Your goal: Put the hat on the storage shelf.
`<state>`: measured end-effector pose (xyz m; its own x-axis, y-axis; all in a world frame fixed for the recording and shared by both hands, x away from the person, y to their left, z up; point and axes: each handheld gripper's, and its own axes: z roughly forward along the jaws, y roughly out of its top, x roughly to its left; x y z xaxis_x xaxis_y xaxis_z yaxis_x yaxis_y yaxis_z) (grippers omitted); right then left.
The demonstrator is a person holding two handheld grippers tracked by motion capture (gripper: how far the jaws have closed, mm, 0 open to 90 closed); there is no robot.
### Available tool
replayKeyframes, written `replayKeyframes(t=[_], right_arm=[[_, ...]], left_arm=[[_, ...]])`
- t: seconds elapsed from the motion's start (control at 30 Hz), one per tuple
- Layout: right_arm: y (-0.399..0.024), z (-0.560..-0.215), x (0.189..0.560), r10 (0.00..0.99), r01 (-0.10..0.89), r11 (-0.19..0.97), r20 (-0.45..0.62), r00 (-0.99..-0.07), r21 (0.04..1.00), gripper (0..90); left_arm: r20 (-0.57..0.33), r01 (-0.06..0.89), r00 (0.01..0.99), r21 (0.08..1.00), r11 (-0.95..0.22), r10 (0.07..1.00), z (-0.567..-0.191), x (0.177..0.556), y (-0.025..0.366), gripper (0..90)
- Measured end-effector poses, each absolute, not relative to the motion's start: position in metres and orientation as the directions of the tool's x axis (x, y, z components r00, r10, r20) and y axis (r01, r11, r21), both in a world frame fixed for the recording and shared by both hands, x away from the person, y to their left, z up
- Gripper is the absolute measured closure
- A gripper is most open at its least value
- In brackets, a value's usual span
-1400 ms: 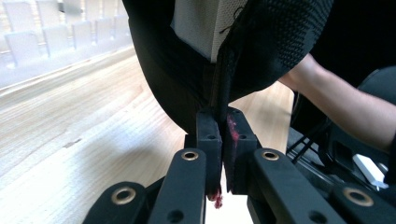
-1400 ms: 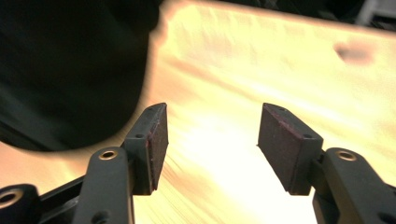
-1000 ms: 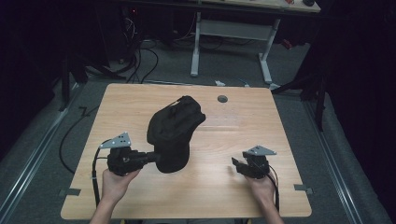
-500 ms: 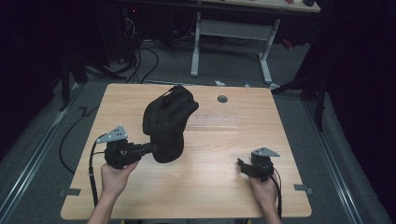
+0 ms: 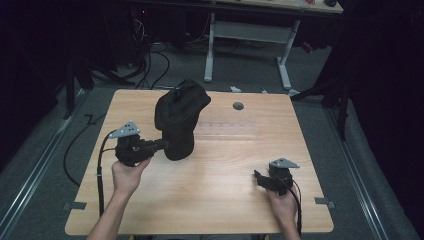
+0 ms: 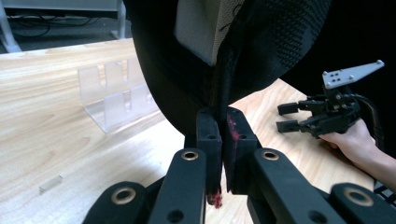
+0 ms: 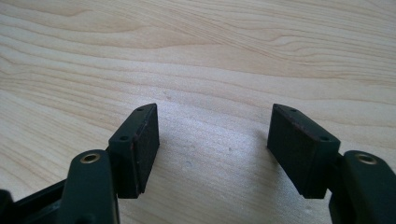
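While lifted clear of the wooden table (image 5: 215, 165), hangs as a dark bulk toward ten o'clock of the tabletop: black bag (image 5: 178, 117), pinched at its lower edge by the left gripper (image 5: 161, 145), jaws clenched on a seam of black fabric; seen up close in the left gripper view as black mesh cloth (image 6: 261, 42) with a pale inner panel, gripped between the two pads (image 6: 208, 135), smears of red on the inner faces; held by the left hand (image 5: 125, 172) at about eight o'clock of the table. Behind the bag, at roughly twelve o'clock, a clear plastic stand (image 6: 114, 95) resting on the wood; near it, toward seven o'clock in the left gripper view, a small clear piece (image 6: 50, 183); a round grommet hole (image 5: 238, 106) close to the far edge. Down at five o'clock, low over the bare wood, the right gripper (image 5: 261, 179), released, jaws spread wide and holding nothing (image 7: 212, 140); wrapped around its handle, the right hand (image 5: 284, 205); well apart from the bag.
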<state>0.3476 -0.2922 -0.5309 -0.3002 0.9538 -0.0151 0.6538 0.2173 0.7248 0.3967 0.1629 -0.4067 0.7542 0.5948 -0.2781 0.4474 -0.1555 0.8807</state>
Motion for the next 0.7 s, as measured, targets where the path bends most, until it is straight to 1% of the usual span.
replayKeyframes(t=[0.27,0.5,0.7], right_arm=[[-0.292,-0.531,0.348,0.954,0.654,0.217,-0.015,-0.300,0.725,34.2],[-0.292,-0.531,0.348,0.954,0.654,0.217,-0.015,-0.300,0.725,34.2],[-0.292,-0.531,0.348,0.954,0.654,0.217,-0.015,-0.300,0.725,34.2]], left_arm=[[-0.246,0.422,0.752,0.892,-0.159,0.612,-0.395,0.412,0.158,86.8],[-0.201,0.386,0.745,0.908,-0.165,0.636,-0.385,0.426,0.152,86.8],[-0.204,0.388,0.728,0.910,-0.149,0.655,-0.385,0.438,0.150,86.8]])
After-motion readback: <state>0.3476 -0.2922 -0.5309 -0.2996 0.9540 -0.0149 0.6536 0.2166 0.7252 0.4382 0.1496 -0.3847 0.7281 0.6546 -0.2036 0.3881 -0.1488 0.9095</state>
